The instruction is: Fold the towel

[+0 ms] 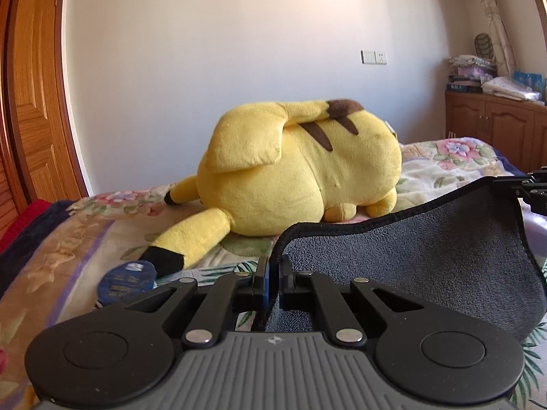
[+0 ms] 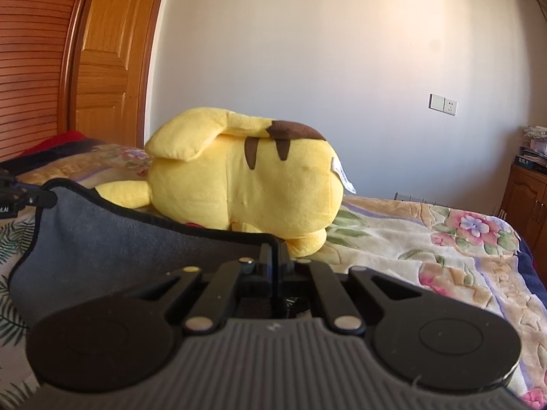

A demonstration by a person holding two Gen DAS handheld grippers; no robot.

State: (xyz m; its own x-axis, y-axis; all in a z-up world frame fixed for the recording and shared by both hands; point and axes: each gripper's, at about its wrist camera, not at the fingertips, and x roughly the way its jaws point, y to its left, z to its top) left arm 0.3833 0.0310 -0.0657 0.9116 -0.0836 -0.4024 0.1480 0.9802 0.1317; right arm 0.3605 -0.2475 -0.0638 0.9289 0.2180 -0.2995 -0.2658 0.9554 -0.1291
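A: What lies past the tools?
B: The bed, with a plush on it, just beyond the towel.
A: And the towel?
B: Slung between them. The left tool is clamped on one corner, the right tool on another.

Bright daylight from right, warm patch on wall, strong fisheye bend at edges, near parts soft.
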